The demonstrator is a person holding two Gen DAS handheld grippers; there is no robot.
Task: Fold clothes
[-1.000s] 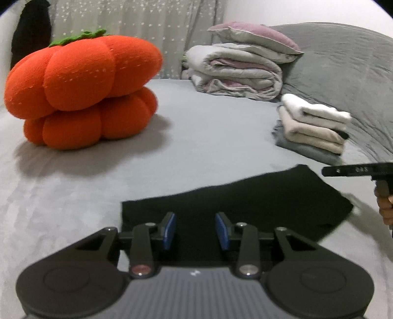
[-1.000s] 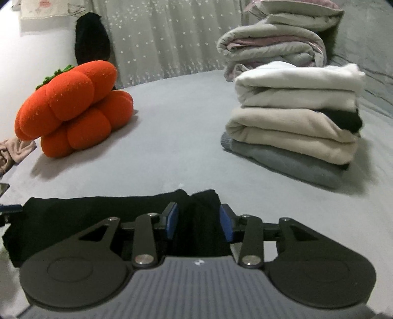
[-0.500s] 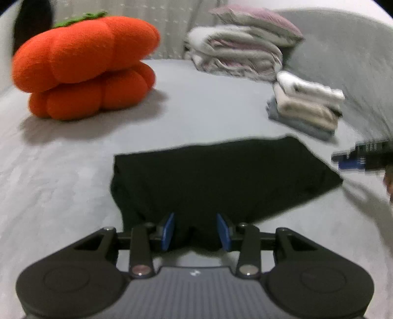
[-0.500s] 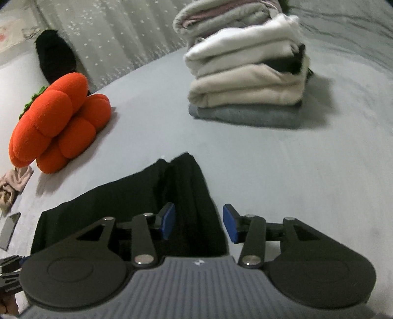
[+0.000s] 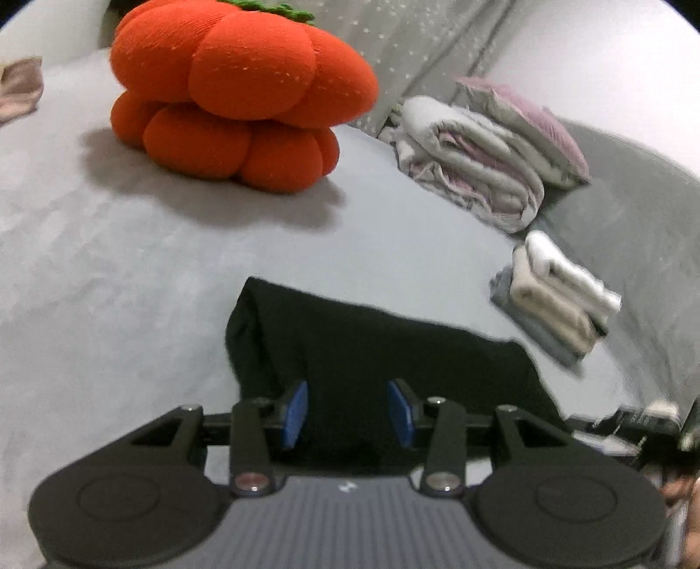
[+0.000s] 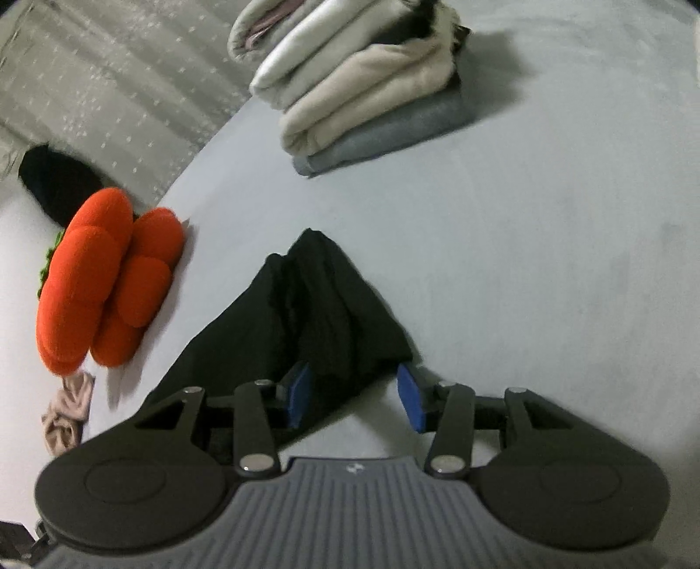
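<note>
A grey bed [image 5: 131,271] fills both views, with a pale curtain [image 6: 87,74] behind it. The left gripper [image 5: 348,413] is spread wide over the near edge of a black garment [image 5: 376,350] lying flat on the bed, and the right gripper [image 6: 354,396], also wide, sits at its bunched end [image 6: 323,302]. Farther off are an orange pumpkin cushion [image 5: 236,92], a stack of folded clothes [image 6: 372,100] and rolled bedding [image 5: 477,162].

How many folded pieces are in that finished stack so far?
4 clearly: white on top, two beige layers below, grey at the bottom. A thin black piece also shows between the upper layers, so five is possible; more may be hidden.
</note>
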